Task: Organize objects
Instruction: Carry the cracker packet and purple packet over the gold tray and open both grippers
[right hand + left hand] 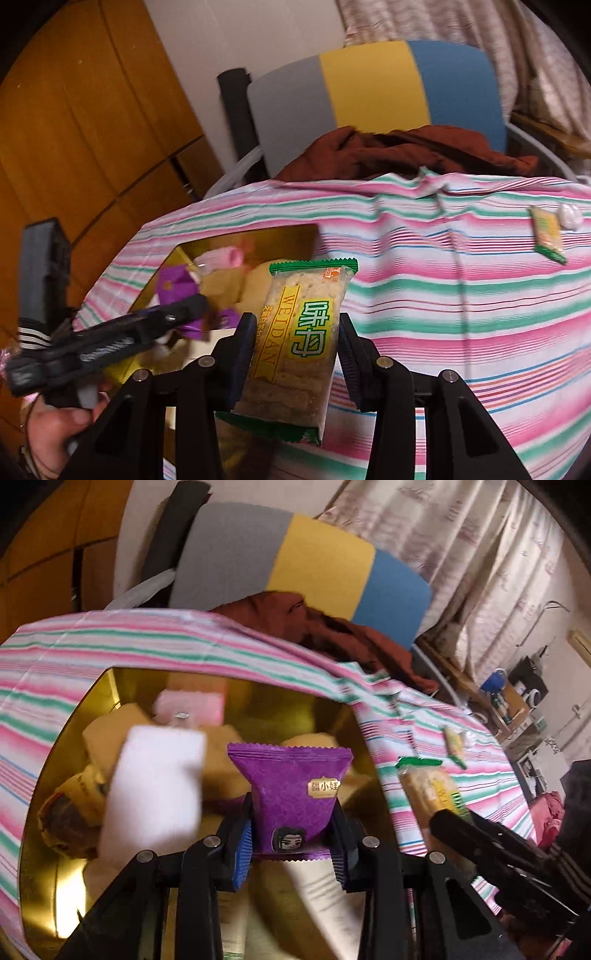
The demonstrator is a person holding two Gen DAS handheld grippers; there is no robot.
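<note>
Left gripper [291,840] jaws pinch purple packet [291,794] upright – right gripper [297,363] jaws pinch cracker pack [299,339], long axis forward.

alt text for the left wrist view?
The left gripper clamps a purple snack packet above a gold tin holding wrapped snacks. The tin sits on a striped tablecloth; the right gripper's fingers enter at right.
</note>
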